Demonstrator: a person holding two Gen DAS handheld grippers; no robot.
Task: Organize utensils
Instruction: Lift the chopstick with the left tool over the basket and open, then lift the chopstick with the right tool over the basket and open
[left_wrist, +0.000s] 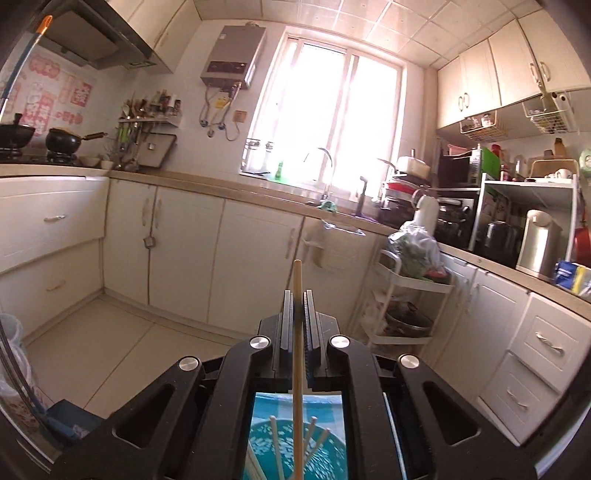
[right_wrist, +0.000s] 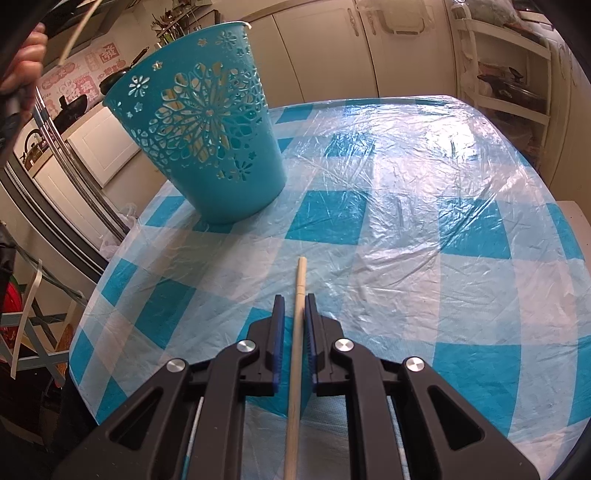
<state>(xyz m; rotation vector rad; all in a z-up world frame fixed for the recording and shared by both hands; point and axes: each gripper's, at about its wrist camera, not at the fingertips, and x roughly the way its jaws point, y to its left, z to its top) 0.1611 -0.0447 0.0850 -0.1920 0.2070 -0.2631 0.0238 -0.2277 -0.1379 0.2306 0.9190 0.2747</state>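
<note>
Left wrist view: left gripper (left_wrist: 297, 295), jaws together on a single wooden chopstick (left_wrist: 297, 332) that runs up between the pads and out past the fingertips. Directly beneath the gripper, through the gap in its frame, the open mouth of a teal basket (left_wrist: 332, 454) with three more chopsticks (left_wrist: 275, 443) standing inside. Ahead of the fingers: cream kitchen cabinets (left_wrist: 255, 251), a sink faucet (left_wrist: 327, 166) under a bright window (left_wrist: 325, 110), and a white trolley (left_wrist: 402, 295) to the right.

Right wrist view: right gripper (right_wrist: 294, 306), jaws narrowed around a second wooden chopstick (right_wrist: 299, 295); slivers of gap show on both sides, so whether it is gripped cannot be told. The stick lies lengthwise between the blue pads (right_wrist: 279, 332), its end reaching forward over the blue-and-white checked tablecloth (right_wrist: 424, 221). Ahead and to the left of this gripper stands the teal perforated basket (right_wrist: 207, 136), upright on the cloth. At the upper left edge, the person's hand (right_wrist: 26, 55).
</note>
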